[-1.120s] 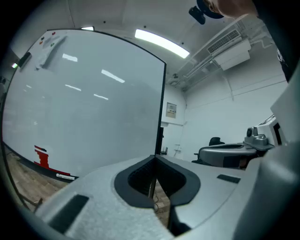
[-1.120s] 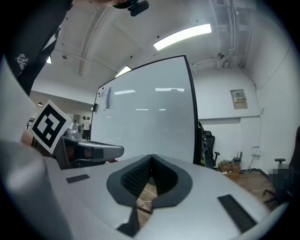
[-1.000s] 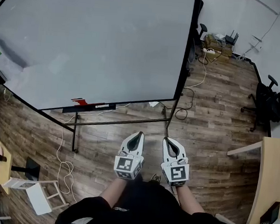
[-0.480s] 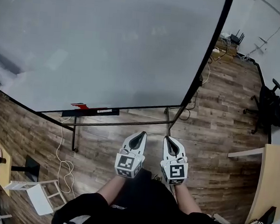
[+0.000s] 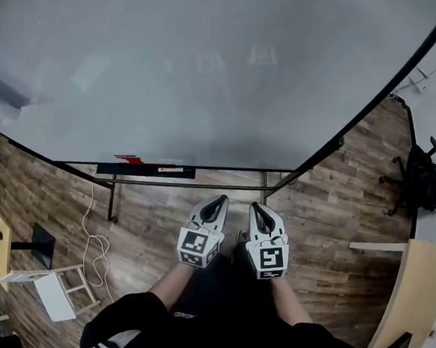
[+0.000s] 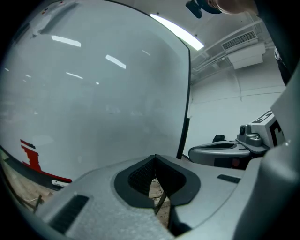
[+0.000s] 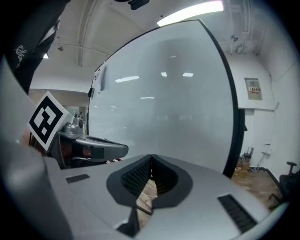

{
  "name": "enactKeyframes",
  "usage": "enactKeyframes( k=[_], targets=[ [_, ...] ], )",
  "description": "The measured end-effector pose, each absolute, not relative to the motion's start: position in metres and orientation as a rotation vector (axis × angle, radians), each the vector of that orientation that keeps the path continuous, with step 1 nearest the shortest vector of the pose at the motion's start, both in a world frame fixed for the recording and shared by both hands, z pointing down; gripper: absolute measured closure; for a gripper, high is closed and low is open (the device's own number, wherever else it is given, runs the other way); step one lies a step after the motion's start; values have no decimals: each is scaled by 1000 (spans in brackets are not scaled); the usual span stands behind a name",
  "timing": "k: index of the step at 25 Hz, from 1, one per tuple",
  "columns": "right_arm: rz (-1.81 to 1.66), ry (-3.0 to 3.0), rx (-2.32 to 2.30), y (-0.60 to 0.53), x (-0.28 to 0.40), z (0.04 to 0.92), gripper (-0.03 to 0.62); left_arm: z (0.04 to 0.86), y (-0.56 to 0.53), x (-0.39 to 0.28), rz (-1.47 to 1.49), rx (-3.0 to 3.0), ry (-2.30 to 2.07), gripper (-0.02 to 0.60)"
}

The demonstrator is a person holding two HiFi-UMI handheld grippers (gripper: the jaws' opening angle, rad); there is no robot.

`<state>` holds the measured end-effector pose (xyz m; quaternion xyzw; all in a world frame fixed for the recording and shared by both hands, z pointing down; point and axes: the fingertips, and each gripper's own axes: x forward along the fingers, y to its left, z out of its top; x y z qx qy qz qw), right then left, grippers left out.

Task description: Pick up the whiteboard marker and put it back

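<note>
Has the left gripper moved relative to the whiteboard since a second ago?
Yes: the left gripper has come nearer the whiteboard; the floor gap to the board's lower edge has narrowed.

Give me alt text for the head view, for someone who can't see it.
Seen from above, a person holds two shut, empty grippers side by side, the left gripper and right gripper, pointing toward a large whiteboard on a stand over wood floor. A red object sits at the board's tray.

the whiteboard (image 5: 211, 71) and its low crossbar (image 5: 202, 185) wall off the front; floor (image 5: 334, 231) rightward lies open.
</note>
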<state>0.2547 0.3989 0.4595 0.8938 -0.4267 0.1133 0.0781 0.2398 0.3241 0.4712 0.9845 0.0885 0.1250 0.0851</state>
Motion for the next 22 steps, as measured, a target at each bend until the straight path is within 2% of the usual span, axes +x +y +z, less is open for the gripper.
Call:
enactKeyframes(
  k=[7, 16, 22],
  targets=[
    [366, -1484, 2461, 341, 285, 477, 591, 486, 275, 259, 406, 2924, 38, 574],
    [379, -1893, 1955, 259, 294, 491, 591, 494, 214, 251, 451, 2801, -503, 574],
    [411, -1913, 1615, 220, 280, 539, 589, 517, 189, 211, 508, 2672, -785, 574]
  ],
)
